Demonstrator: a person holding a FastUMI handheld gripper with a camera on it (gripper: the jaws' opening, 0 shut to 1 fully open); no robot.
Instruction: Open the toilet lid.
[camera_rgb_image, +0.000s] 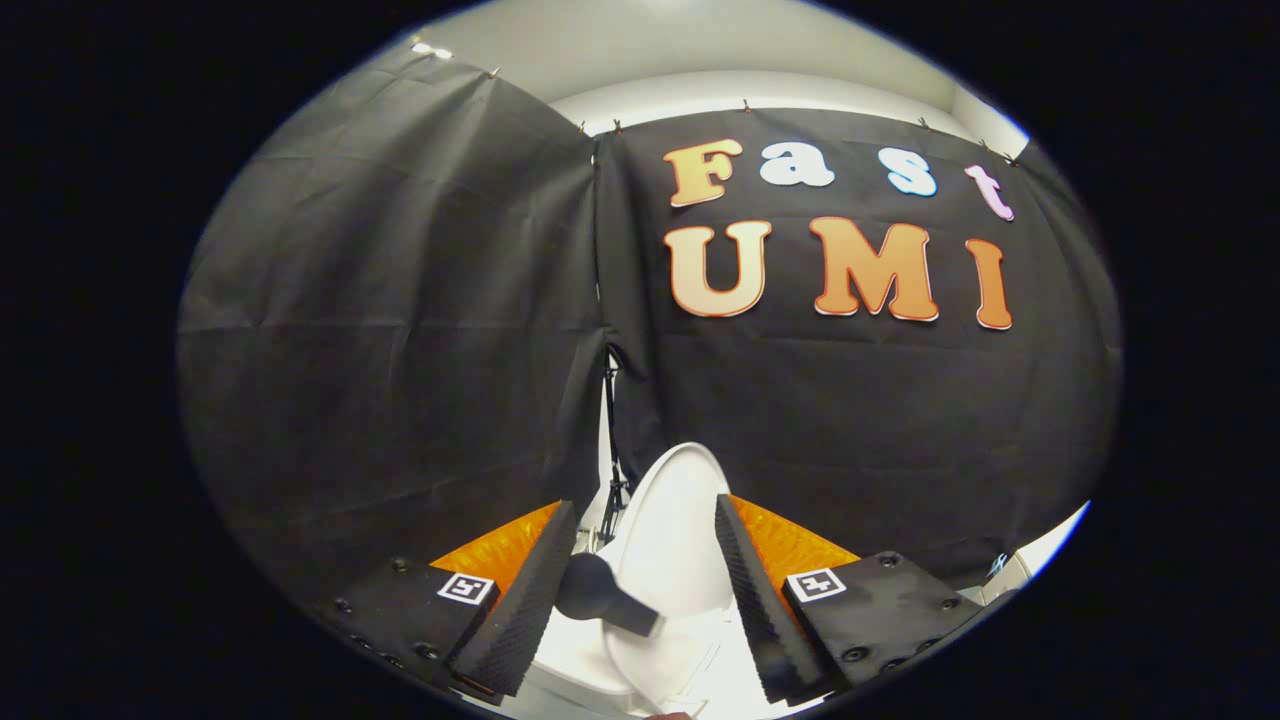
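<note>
In the gripper view, one white toilet lid (668, 530) stands raised between the gripper's (640, 545) two fingers, which are spread apart and hold nothing. One dark knobbed handle (600, 595) lies beside the left finger, over the toilet (570, 660).

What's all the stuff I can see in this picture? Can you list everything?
Toilet lid: one, white, raised upright between the jaws, before the cloth wall.
Toilet body: one, white, below the lid.
Knob: one, dark, rounded with a stem, beside the lid's lower edge.
Stand: one, dark, thin, in the gap between cloth panels.
Cloth wall: black, behind everything.
Gripper: one, jaws apart either side of the lid, not pressing it.
</note>
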